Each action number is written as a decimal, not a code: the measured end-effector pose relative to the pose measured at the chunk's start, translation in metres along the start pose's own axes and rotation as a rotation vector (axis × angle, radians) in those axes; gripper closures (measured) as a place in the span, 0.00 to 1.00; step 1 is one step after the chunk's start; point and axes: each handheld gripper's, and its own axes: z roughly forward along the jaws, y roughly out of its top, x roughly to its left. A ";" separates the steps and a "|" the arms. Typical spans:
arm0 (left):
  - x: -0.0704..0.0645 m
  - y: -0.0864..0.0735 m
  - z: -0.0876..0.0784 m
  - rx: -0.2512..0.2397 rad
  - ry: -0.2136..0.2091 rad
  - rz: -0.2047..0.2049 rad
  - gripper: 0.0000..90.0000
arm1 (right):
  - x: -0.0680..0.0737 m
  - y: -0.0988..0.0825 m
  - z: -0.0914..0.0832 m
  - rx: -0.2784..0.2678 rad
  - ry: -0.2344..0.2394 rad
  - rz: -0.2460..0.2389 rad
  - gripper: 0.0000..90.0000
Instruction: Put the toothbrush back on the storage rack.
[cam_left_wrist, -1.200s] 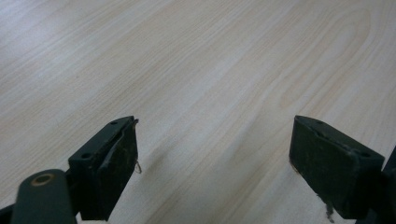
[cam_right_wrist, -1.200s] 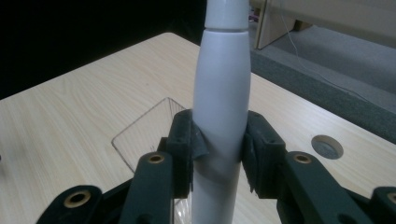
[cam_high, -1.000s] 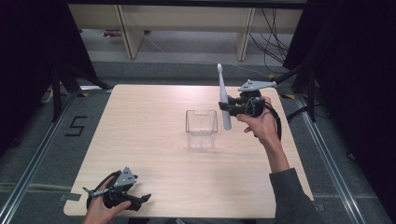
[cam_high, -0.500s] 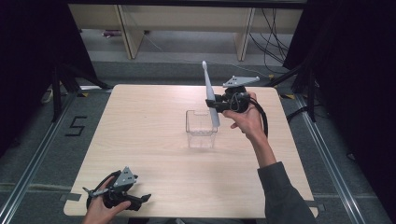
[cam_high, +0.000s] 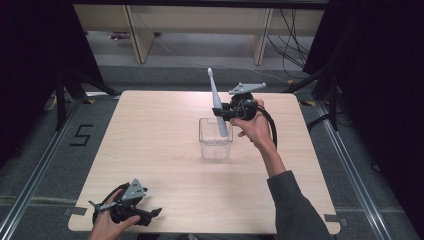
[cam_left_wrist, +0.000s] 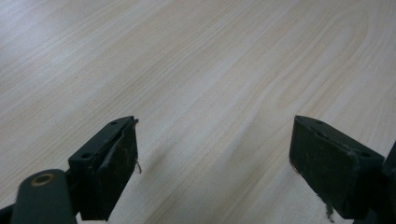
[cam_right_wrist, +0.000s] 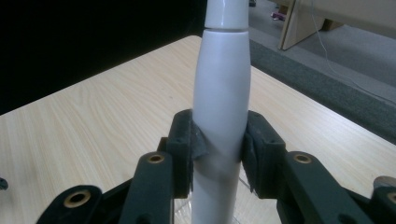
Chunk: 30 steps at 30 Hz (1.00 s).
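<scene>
The electric toothbrush (cam_high: 218, 107) is pinched upright by the right gripper (cam_high: 226, 111), just above the clear box (cam_high: 215, 139) at the table's (cam_high: 150, 145) centre. It should be lowered straight — kept vertical — into the box. At 7 o'clock the left gripper (cam_high: 150, 214) rests spread, nothing held.

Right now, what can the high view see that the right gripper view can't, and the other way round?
High view alone: the clear box, the toothbrush's head up top, and the left tongs low at the table's near edge. Right gripper view alone: up close, the black pads pressing the toothbrush handle from both sides. Both share: the white toothbrush clamped upright in the right tongs, and the pale wooden table.
</scene>
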 end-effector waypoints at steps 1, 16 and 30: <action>0.000 0.000 0.000 -0.003 -0.002 0.001 0.17 | 0.000 0.000 0.001 0.000 0.000 0.003 0.74; 0.000 0.000 -0.001 0.000 -0.001 0.002 0.17 | -0.004 -0.009 0.029 0.073 -0.032 -0.005 0.74; -0.001 0.000 0.000 0.005 0.000 0.003 0.17 | -0.002 -0.016 0.046 0.118 -0.036 -0.005 0.74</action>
